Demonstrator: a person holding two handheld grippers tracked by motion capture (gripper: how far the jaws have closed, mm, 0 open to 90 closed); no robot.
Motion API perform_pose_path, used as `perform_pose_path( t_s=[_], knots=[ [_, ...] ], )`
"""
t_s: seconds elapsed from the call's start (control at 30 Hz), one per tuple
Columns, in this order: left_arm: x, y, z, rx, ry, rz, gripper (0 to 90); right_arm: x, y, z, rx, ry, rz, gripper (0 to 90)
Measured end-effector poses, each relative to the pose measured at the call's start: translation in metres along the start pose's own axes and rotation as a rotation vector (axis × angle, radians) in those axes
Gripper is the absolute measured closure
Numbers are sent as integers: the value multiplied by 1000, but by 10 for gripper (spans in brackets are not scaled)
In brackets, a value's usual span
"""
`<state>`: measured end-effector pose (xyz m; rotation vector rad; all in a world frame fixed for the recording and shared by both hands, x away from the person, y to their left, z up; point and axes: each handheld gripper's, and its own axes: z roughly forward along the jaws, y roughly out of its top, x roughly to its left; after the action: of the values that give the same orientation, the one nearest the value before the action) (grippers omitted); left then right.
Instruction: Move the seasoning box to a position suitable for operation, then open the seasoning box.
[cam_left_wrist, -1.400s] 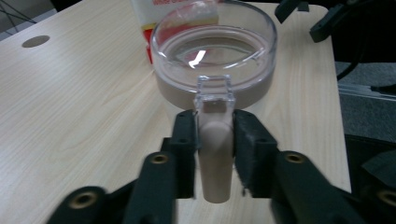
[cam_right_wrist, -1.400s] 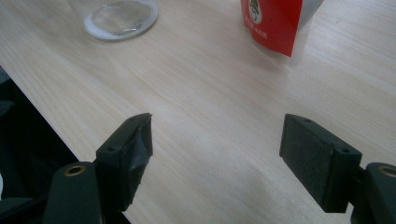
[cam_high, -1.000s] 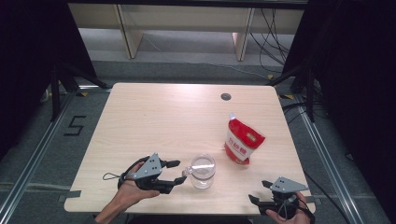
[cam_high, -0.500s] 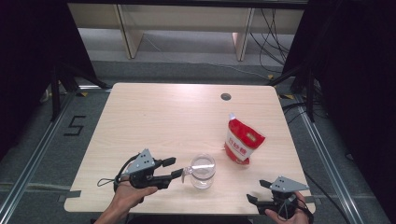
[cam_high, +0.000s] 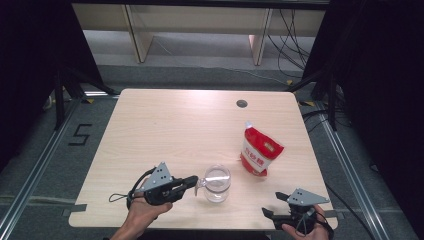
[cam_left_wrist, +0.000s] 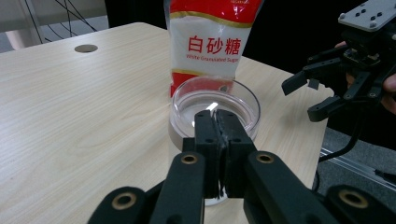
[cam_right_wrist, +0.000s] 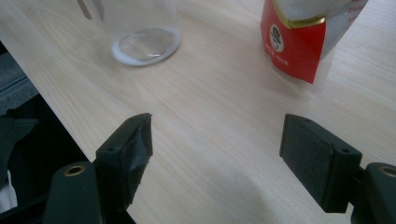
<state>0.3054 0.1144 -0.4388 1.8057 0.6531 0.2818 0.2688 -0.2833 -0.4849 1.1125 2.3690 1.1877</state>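
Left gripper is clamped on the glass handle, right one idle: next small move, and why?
Probably bring the right gripper toward the sugar bag. Left gripper is shut on the glass cup handle, steadying it; the right one is open at the table edge.

The clear glass mug (cam_high: 217, 183) stands upright near the table's front edge, its handle pointing left. Just behind it to the right stands a red-and-white sugar pouch (cam_high: 259, 152) (upright, slightly leaning).

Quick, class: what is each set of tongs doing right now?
Left tongs: just closed on the glass cup's handle.
Right tongs: open, holding nothing.
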Motion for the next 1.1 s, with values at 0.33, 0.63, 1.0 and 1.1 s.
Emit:
perform_pose_path(
  t_s=[0.33,0.63,1.0,1.1],
  knots=[
    [-1,-1,10,29,3,17,893,0,-5,-4,-4,-8,-4,262],
    [3,0,16,24,-4,29,893,0,-7,-5,-9,-11,-34,262],
    [3,-5,19,43,22,25,891,2,-6,-3,-7,-14,-20,262],
    [4,-6,19,41,18,24,891,3,-6,-3,3,-17,-8,262]
  ],
)
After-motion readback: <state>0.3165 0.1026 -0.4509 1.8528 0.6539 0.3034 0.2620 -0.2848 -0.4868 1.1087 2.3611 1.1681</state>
